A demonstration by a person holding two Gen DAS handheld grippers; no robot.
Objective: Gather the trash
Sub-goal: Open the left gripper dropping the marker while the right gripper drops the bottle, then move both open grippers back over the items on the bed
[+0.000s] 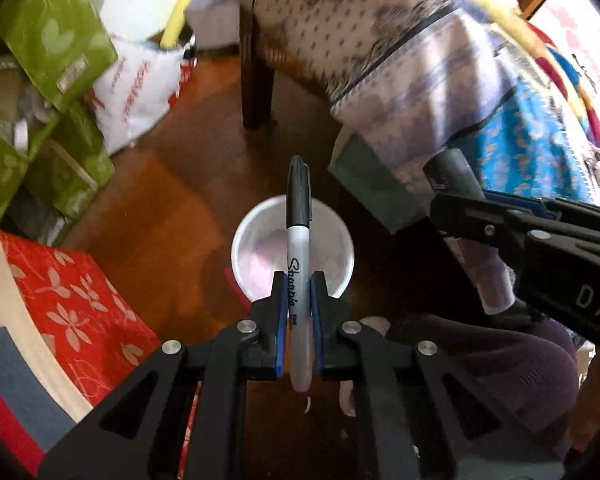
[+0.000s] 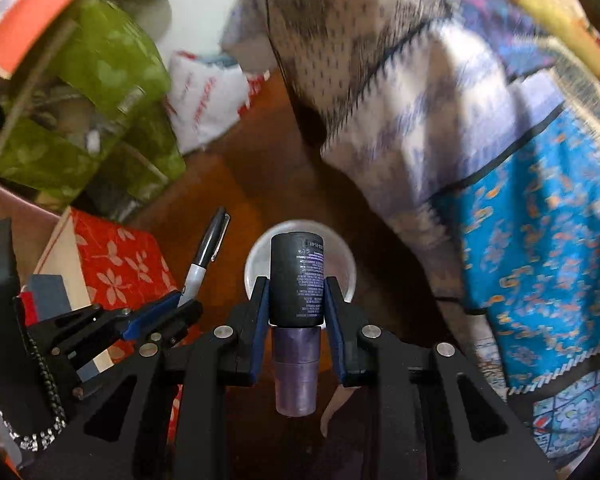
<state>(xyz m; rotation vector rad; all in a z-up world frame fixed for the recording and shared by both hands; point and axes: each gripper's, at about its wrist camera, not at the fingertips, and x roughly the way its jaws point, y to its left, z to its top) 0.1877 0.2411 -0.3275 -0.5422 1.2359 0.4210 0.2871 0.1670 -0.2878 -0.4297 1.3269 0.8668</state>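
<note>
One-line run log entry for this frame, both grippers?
left gripper: shut on Sharpie marker | right gripper: shut on black-and-purple tube | both held above white cup on wood floor | nothing dropped in yet

black-capped sharpie marker [image 1: 298, 240] points cap-forward over the white cup [image 1: 256, 236]; black-and-purple tube [image 2: 297, 280] lies lengthwise, its black end above the cup too.

Black hand-held gripper [image 1: 299, 280] — blue pads [image 1: 281, 320], silver screws.

A dark wooden floor [image 1: 172, 184] lies under a cloth-draped chair [image 1: 256, 80], green fabric boxes [image 1: 52, 40] piled alongside.
</note>
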